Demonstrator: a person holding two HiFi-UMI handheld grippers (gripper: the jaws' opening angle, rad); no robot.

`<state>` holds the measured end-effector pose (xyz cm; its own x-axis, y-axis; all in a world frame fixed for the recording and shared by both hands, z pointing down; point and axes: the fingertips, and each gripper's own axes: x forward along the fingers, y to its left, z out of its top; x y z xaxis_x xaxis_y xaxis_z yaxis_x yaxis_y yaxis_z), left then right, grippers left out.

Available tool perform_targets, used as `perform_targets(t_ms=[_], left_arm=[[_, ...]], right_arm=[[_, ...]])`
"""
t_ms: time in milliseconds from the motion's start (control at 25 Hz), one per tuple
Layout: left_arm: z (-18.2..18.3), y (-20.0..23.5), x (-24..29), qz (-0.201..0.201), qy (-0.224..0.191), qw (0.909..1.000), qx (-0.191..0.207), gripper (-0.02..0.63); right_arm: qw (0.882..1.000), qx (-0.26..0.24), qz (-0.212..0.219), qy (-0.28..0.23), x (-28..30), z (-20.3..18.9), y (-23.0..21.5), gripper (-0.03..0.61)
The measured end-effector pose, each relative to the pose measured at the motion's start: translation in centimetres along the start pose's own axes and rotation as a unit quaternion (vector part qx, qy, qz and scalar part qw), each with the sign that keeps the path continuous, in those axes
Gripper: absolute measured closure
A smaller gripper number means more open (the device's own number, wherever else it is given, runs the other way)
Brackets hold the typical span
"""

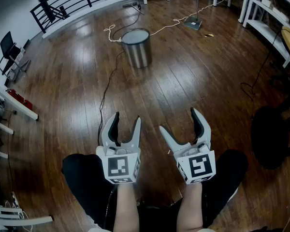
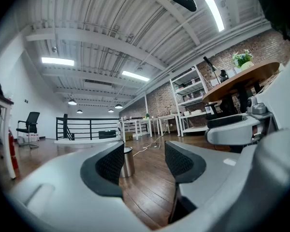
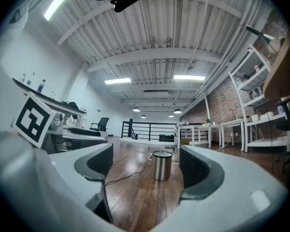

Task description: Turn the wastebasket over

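Observation:
The wastebasket point(image 1: 137, 47) is a shiny metal cylinder that stands on end on the dark wooden floor, far ahead of both grippers. My left gripper point(image 1: 127, 119) is held level in front of me, its jaws open with nothing between them. My right gripper point(image 1: 179, 121) is beside it, open wider and also empty. In the left gripper view the wastebasket point(image 2: 128, 162) shows partly behind the left pad of the gripper point(image 2: 144, 163). In the right gripper view the wastebasket point(image 3: 162, 165) stands in the distance between the jaws of the gripper point(image 3: 146, 166).
A black cable point(image 1: 106, 88) runs across the floor from the wastebasket toward me, and a white cord point(image 1: 171, 24) lies behind it. A black railing point(image 1: 70, 1) and an office chair point(image 1: 9, 50) are at the left. White shelving point(image 1: 266, 18) and a dark stool point(image 1: 273, 134) are at the right.

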<state>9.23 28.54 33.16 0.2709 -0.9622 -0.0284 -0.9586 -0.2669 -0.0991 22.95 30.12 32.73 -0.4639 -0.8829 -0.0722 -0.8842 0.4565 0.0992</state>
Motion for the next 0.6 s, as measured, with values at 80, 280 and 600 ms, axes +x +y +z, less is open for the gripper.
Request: perform_targets(t_ms=[80,280,600], left_arm=[[0.2,1.7,1.2,-0.001,-0.002,1.0000,-0.005,0.327],[0.4,6.4,5.0,-0.001,-0.010,0.9999,-0.009,0.327],[1.5,15.8,11.9,-0.017,-0.022,0.9996,-0.004,0.327]], right_arm=[[1.000,-0.010,0.014,-0.011,1.6,1.0,0.9,0.161],[0.999,-0.035,0.018,-0.016,6.6,1.9,1.4,0.161],[0.998,-0.055,0.000,-0.016,17.2,3.9,1.5,0.161]])
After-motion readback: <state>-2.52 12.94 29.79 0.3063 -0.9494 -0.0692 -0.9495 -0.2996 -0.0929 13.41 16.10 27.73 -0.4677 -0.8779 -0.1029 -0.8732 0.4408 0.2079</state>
